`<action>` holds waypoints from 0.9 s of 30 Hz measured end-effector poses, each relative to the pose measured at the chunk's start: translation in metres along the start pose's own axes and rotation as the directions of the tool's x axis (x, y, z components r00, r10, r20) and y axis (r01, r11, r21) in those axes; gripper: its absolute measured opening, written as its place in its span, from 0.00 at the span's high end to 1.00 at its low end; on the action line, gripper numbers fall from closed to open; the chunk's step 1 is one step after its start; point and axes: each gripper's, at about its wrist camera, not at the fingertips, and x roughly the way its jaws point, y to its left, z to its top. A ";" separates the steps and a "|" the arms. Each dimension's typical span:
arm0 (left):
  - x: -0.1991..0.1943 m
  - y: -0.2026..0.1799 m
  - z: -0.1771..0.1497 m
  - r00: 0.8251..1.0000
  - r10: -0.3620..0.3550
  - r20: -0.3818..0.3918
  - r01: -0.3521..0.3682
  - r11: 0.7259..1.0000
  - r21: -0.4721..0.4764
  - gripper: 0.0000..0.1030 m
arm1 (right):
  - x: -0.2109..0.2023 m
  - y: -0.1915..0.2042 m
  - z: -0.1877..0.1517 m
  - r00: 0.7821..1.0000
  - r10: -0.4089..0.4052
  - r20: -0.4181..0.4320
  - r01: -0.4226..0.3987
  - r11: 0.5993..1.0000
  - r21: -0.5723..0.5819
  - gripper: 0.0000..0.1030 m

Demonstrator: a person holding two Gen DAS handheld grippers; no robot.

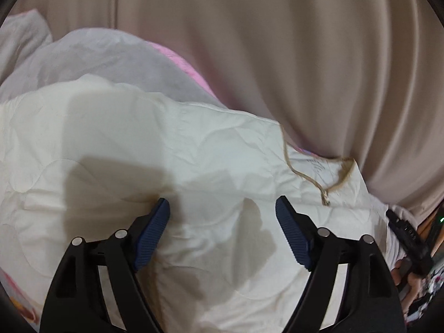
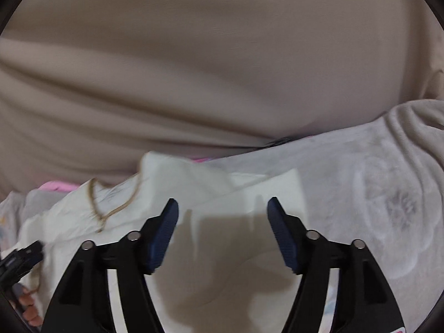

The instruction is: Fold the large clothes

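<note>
A large cream-white quilted garment (image 1: 208, 152) lies crumpled on the bed, its tan-trimmed neckline (image 1: 319, 177) at the right. My left gripper (image 1: 222, 208) is open and empty just above the cloth, blue pads spread wide. In the right wrist view the same garment (image 2: 222, 194) lies below my right gripper (image 2: 222, 205), which is open and empty over a folded edge. The neckline (image 2: 111, 202) shows to its left. The other gripper's black body (image 1: 408, 238) shows at the right edge of the left wrist view, and at the lower left of the right wrist view (image 2: 19, 263).
A beige curtain (image 1: 277, 55) hangs close behind the bed. A pale grey blanket (image 2: 374, 188) with a flower print lies at the right, and pink bedding (image 1: 188, 66) shows beneath. A white pillow (image 1: 22, 36) sits at far left.
</note>
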 end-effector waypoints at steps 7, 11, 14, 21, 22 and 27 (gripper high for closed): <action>0.018 -0.012 0.000 0.999 0.043 0.000 -0.043 0.994 0.103 0.74 | 0.024 -0.025 -0.010 0.999 -0.024 -0.042 0.026 0.999 0.044 0.86; 0.029 -0.012 -0.003 0.998 0.059 -0.031 -0.057 0.996 0.070 0.74 | 0.039 -0.060 -0.017 0.991 -0.076 -0.111 0.090 0.988 0.128 0.86; -0.008 -0.009 -0.011 1.000 0.006 0.013 -0.007 0.997 0.083 0.58 | 0.009 -0.056 -0.020 0.994 -0.080 -0.079 0.087 0.992 0.087 0.79; -0.147 0.100 -0.044 0.958 0.225 0.177 -0.216 0.974 -0.070 0.12 | -0.107 -0.009 -0.086 0.994 0.071 -0.084 -0.087 0.974 -0.208 0.69; -0.161 0.126 -0.046 0.943 0.283 0.175 -0.264 0.956 -0.125 0.12 | -0.119 -0.005 -0.104 0.989 0.102 -0.111 -0.125 0.965 -0.231 0.67; -0.211 0.262 -0.046 0.895 0.431 0.118 -0.338 0.825 -0.453 0.12 | -0.142 0.022 -0.177 0.949 0.204 -0.242 -0.266 0.929 -0.258 0.66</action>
